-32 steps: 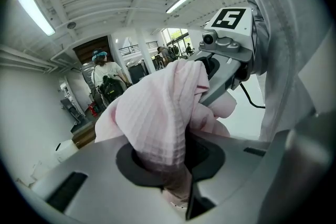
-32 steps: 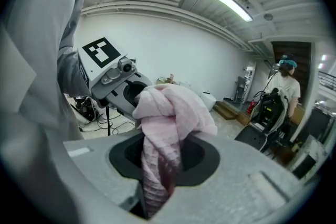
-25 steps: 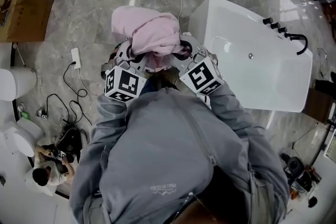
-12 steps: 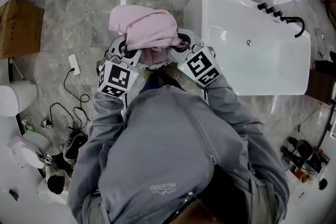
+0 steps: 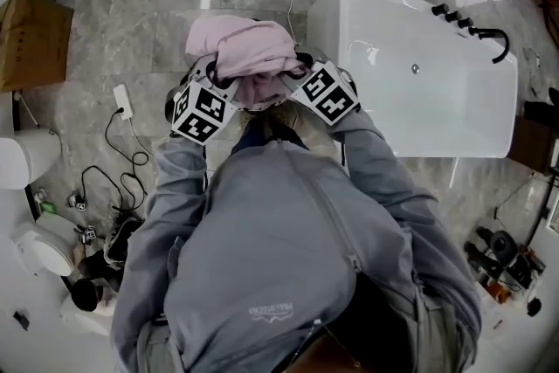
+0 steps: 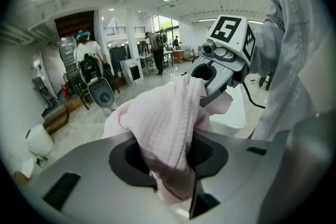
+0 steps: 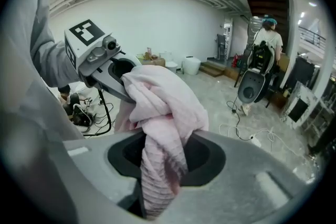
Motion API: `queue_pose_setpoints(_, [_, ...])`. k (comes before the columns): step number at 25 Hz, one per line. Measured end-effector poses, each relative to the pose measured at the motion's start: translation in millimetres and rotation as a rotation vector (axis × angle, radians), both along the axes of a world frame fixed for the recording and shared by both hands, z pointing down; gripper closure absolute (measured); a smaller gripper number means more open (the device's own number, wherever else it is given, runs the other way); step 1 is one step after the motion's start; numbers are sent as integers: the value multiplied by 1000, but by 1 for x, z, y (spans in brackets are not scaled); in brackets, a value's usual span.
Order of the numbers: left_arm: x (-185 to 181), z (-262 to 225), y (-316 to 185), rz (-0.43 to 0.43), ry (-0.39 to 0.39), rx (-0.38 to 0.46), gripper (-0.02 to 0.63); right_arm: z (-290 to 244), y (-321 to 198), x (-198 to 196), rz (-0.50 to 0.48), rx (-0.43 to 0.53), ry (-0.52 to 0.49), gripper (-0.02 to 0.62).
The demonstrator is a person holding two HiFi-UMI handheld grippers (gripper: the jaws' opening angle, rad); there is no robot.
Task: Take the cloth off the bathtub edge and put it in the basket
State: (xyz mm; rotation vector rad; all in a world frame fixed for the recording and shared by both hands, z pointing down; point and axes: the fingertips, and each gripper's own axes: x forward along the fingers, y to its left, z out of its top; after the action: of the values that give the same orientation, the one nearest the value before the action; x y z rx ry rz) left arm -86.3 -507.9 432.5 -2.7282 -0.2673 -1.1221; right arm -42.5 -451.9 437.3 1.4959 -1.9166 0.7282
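Both claws have tipped downward with the pink ribbed cloth (image 5: 249, 48) bunched at 12 o'clock from the person, clear of the white bathtub (image 5: 428, 74) at 2 o'clock. The left claw (image 6: 170, 157) has just been easing open, the cloth still pinched between its jaws. The right claw (image 7: 160, 162) is clamped narrowly on the cloth. Release looks near, though no basket shows.

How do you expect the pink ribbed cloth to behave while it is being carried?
The pink ribbed cloth is probably floppy: it bunches and droops in soft folds. It is likely light, since narrow pinched folds seem to carry the whole bundle. Its ribbed weave should resist slipping.
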Motion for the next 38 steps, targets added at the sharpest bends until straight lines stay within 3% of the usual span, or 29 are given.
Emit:
queue_pose_setpoints(6, [-18,125,14,40,-278,-131,347,114,17,10,2,-189,3,389])
queue_pose_setpoints(9, [-33,156,14,10,-340,-151,327,144,32,10,2,-255,23,340])
queue_pose_setpoints(13, [-37,155,4,-75,-286,-168,316,151,41,7,6,-267,14,310])
queue_pose_setpoints(23, [-26,135,-4,-139,-179,-168,316,136,25,16,29,-208,23,308])
queue_pose_setpoints(29, [-11,109,-6,-199,-68,-203,316,98,7,26,153,-68,-15,310])
queue_pose_setpoints(33, [12,67,-8,-221,83,-204,319,58,-1,33,173,59,37,335])
queue_pose_setpoints(34, [16,54,-10,-232,122,-197,334,46,-3,36,184,92,46,347])
queue_pose_setpoints(38, [26,-2,-24,-301,253,-143,512,-6,-11,48,221,235,72,402])
